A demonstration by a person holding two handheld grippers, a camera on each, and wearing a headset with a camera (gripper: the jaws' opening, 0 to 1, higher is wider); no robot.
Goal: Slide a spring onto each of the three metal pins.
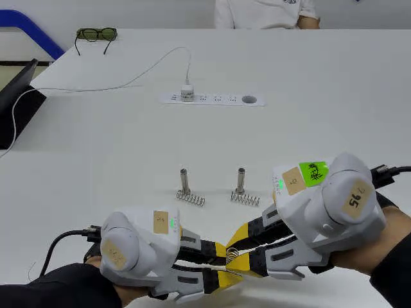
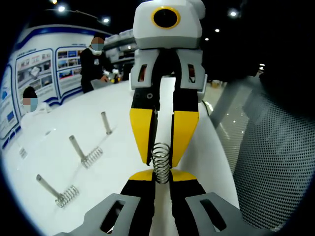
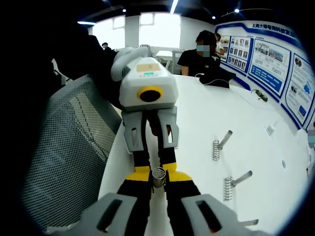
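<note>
Left tongs [image 2: 161,178] clamp spring [image 2: 160,157], nearer me than pins [image 1: 184,181]; my right tongs [image 3: 158,181] flank it, grip unclear.

Green glasses [image 1: 96,33], power strip [image 1: 218,99], white cable [image 1: 189,69]

My left gripper [image 1: 224,262] and right gripper [image 1: 235,255] meet at one spring [image 1: 231,255] — beyond, two upright pins [image 1: 184,180] [image 1: 241,179], loose springs [image 1: 191,198] [image 1: 245,199] lying at their bases.
</note>
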